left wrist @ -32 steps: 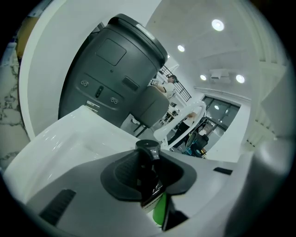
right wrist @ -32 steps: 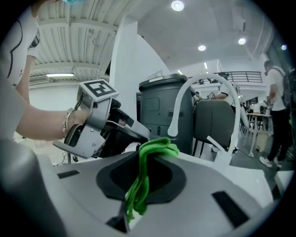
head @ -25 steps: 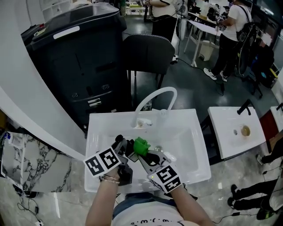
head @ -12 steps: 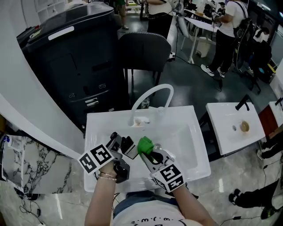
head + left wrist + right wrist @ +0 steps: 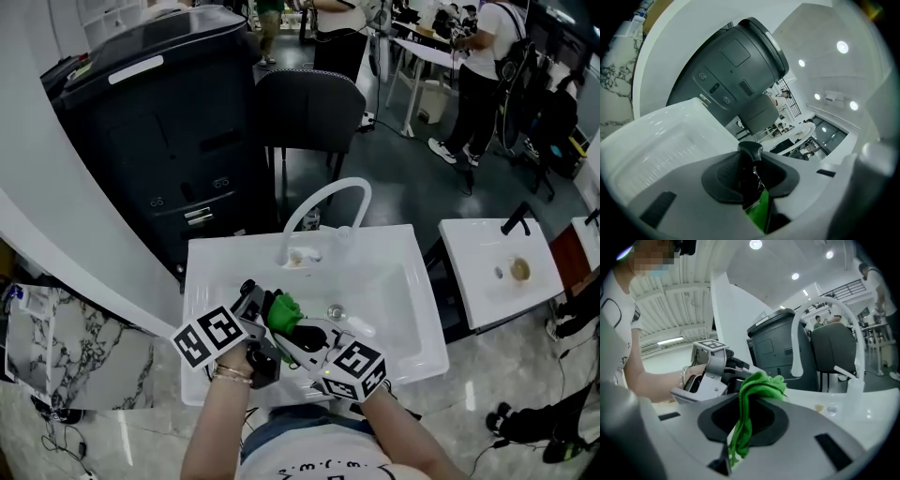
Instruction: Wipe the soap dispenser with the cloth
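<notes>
**Head view, left to right.** At 7 o'clock of the frame, the left gripper is shown clenched on the dark soap dispenser. In the left gripper view, the dispenser's pump head is seen rising between the 2 jaws. At the dispenser's 3 o'clock, the green cloth is laid against its side. The cloth is grasped by the right gripper, and 1 bunched fold is seen above those jaws in the right gripper view. Both grippers are held over the white sink. The curved faucet is placed at the sink's 12 o'clock.
</notes>
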Available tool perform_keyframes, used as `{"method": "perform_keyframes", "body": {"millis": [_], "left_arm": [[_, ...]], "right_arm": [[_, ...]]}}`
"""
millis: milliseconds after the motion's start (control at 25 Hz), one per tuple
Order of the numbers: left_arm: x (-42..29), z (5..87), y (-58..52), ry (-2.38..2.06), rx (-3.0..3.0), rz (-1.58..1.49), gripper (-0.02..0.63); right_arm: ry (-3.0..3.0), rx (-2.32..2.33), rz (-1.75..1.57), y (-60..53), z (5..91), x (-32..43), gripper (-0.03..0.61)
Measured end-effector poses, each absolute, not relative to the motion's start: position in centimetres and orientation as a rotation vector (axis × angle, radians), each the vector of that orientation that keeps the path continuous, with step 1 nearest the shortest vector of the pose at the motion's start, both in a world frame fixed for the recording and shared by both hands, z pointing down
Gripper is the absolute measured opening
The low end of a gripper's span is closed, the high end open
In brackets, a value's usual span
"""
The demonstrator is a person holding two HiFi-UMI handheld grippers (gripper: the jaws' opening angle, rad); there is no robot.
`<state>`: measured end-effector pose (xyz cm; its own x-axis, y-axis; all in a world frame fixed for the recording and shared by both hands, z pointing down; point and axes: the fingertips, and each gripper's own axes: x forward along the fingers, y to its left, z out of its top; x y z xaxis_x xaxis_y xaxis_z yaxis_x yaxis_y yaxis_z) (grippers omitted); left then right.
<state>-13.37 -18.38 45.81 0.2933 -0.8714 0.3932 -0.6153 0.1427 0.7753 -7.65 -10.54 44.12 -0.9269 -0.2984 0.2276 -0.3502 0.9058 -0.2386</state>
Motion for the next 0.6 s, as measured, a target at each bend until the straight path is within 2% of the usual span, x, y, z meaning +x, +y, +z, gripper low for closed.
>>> {"method": "perform_keyframes", "body": {"millis": [160,600], "left_arm": [[-12.7,45.6,-18.1,-1.373,1.591,-0.301,0.095],[-14.1,45.7,-17.6,-1.397,1.602,-0.298,0.095]], "right_arm": [[-2.834,0.413,0.429,-10.1,45.3,-8.9,0.048],[-2.622,0.783,0.425,-12.6,48.3,-4.8,0.048]]}}
